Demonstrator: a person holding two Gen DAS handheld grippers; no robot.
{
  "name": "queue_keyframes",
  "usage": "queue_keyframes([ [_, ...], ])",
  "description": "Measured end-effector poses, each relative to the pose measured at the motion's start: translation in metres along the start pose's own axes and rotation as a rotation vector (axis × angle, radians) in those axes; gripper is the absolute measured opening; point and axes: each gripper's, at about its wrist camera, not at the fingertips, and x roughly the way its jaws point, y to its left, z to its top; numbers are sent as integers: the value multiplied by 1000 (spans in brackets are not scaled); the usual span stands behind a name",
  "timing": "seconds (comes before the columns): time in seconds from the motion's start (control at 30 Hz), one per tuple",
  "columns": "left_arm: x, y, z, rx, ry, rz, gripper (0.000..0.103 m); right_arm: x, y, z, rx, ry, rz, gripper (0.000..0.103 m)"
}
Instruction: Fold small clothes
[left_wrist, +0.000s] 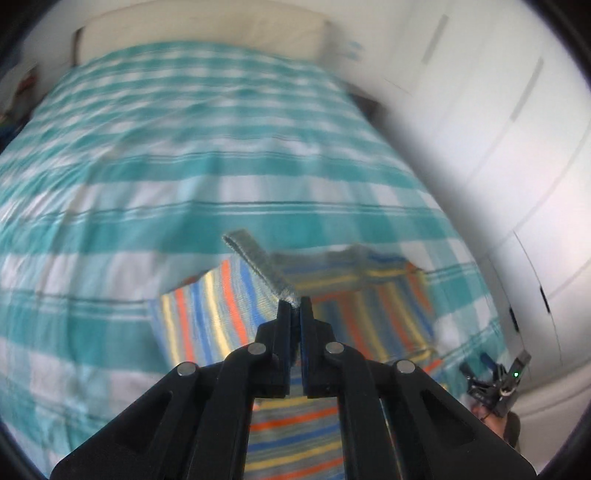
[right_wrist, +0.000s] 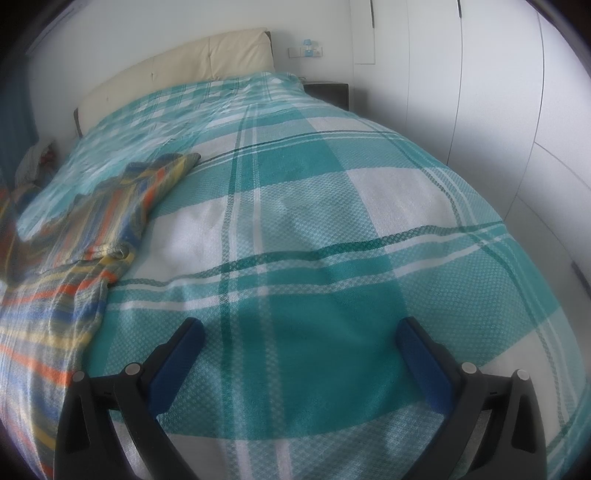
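1. Left tool (left_wrist: 295, 301): clenched on the grey ribbed hem (left_wrist: 258, 264) of the striped garment (left_wrist: 207, 314); the hem is lifted clear of the bed and stands up from the tips towards the upper left. The view is blurred.

2. Striped garment (right_wrist: 92, 221): orange, blue, yellow and grey stripes. It is spread on the bed cover, partly raised by the left tool. In the right wrist view it is seen at the left side of the bed, rumpled, with one folded edge running diagonally up to a corner near the middle of the bed.

3. Right tool (right_wrist: 299, 339): released, jaws wide apart, nothing between them. It is held over bare cover, apart from the garment's right edge. In the left wrist view it is seen at the lower right (left_wrist: 495, 373), beyond the bed's edge, with a green light lit on it.

4. Bed cover (right_wrist: 332, 221): teal and white check. The whole right half and the far end are unoccupied.

5. Headboard (right_wrist: 207, 59): cream, at the far end.

6. Wardrobe doors (right_wrist: 461, 92): white, alongside the bed's right edge, with a narrow strip of floor between.

7. Nightstand (right_wrist: 328, 92): dark, at the far right corner of the bed.
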Motion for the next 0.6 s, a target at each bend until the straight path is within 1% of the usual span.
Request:
queue_keyframes([
  [0.03,17,-17,1,23,21,-30,3,0,0,0,0,0,0,103],
  [0.07,39,-33,-1,41,58,-82,8,0,0,0,1,-1,1,102],
  [0.1,54,-42,-4,48,84,-111,26,0,0,0,1,-1,2,102],
  [0.13,77,-52,-9,48,126,-124,43,0,0,0,2,-2,3,103],
  [0.17,87,-57,-13,41,143,-106,69,0,0,0,3,-2,4,103],
  [0.2,91,-58,-18,33,135,-89,73,0,0,0,3,-3,5,103],
  [0.27,87,-55,-27,19,126,-84,73,-1,-1,0,6,-5,9,103],
  [0.33,76,-42,-33,-8,121,-49,75,-1,-1,0,8,-5,12,103],
  [0.4,56,-20,-45,-19,109,54,86,-1,-1,0,8,-3,12,103],
  [0.43,42,-5,-56,-3,115,157,88,-1,-1,0,7,-1,10,103],
  [0.5,25,12,-76,47,148,312,89,0,0,0,4,5,6,103],
  [0.53,12,26,-93,89,177,418,89,0,0,0,1,9,3,103],
  [0.6,-6,43,-115,127,181,524,90,0,1,0,-3,13,-2,103],
])
